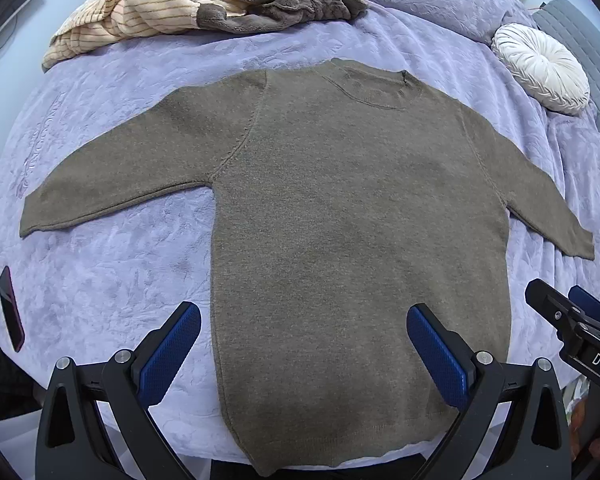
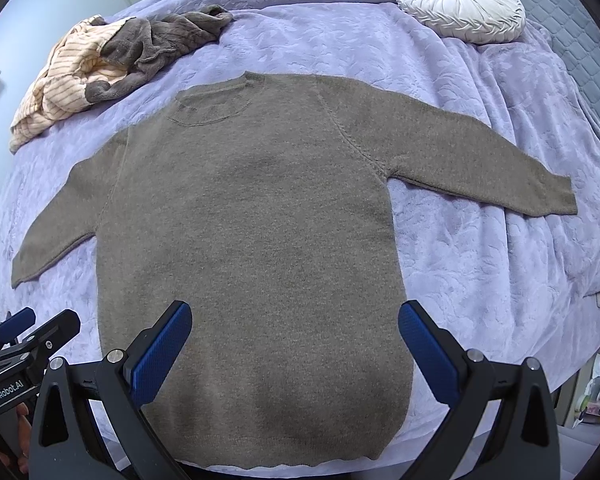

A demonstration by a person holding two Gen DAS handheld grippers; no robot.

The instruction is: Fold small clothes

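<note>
Both grippers hang above the near edge of the bed with their jaws spread wide and nothing between them: my left gripper [image 1: 304, 338] fills the bottom of the left wrist view, its blue pads [image 1: 168, 354] wide apart, and my right gripper [image 2: 295, 340] does the same at the bottom of the right wrist view. An olive-brown knit sweater [image 1: 340, 220] lies flat and face up across the middle of both frames, collar toward the top, hem at the bottom edge just under the fingers, both sleeves stretched outward to the sides. In the left wrist view the sweater's left side seam runs between my left fingers; in the right wrist view the sweater's body fills the whole gap between my right fingers. Each gripper also shows at the lower outer corner of the other's view. Under the sweater lies a lavender embossed bedspread [image 1: 112, 272]. At the upper left of both frames sits a crumpled heap of striped cream and grey fleece clothes [image 1: 180, 4]; a round white pleated cushion [image 2: 462, 2] rests at the upper right. A dark phone [image 1: 11, 308] lies at the lower left of the left wrist view.
</note>
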